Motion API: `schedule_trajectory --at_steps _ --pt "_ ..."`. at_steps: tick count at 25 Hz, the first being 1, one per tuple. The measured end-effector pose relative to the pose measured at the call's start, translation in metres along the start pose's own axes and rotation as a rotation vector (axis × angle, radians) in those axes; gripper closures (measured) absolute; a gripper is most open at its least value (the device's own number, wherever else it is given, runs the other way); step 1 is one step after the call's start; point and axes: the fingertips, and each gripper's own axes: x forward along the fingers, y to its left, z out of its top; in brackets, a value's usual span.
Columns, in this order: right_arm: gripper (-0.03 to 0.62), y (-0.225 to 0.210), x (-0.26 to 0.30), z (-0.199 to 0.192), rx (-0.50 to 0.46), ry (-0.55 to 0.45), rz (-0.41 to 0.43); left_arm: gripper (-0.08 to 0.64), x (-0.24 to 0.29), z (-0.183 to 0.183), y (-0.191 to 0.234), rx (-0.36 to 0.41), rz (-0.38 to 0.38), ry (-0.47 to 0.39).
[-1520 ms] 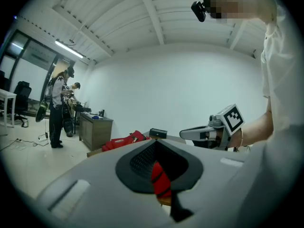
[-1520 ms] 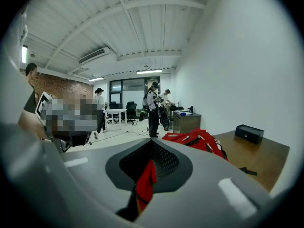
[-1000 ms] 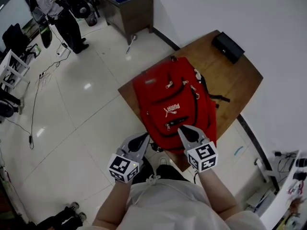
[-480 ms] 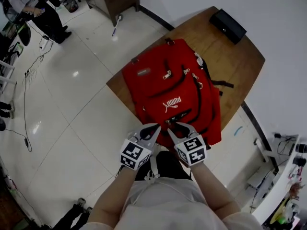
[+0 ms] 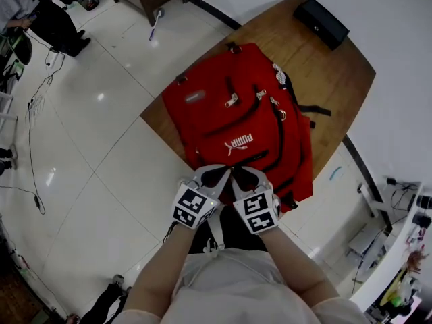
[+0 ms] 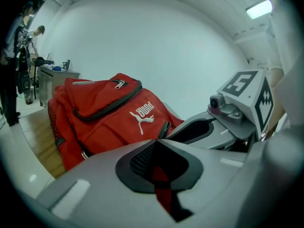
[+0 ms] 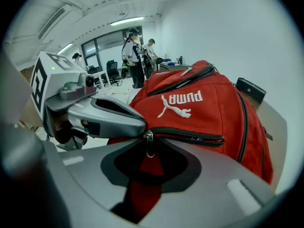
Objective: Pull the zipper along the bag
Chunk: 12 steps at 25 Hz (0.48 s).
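The red backpack (image 5: 236,106) lies flat on the wooden table (image 5: 337,79), with its front up and its bottom end toward me, reaching the table's near edge. I hold both claws at that near end, their tips almost touching each other. My right gripper (image 5: 241,175) is closed narrow on the zipper pull (image 7: 148,139) of the front pocket. The small metal tab stands between its jaws, and in the right gripper view the black zipper (image 7: 190,136) runs off to the right beneath the white logo (image 7: 180,102). My left gripper (image 5: 214,175) is pinched together too, with a fold of the bag's red cloth between its jaws. A black box (image 5: 326,22) sits at the table's far corner, well apart from the bag
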Motion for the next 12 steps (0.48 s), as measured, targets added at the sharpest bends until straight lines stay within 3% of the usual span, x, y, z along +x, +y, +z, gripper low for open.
schedule_trajectory --at_steps 4,12 --pt "0.538 -0.003 -0.001 -0.001 -0.040 0.013 0.013 0.554 0.001 0.000 0.000 0.003 0.000 -0.004" --pt "0.583 0.005 -0.012 -0.002 -0.035 -0.011 0.121 0.554 0.002 -0.005 -0.001 -0.013 0.022 0.019"
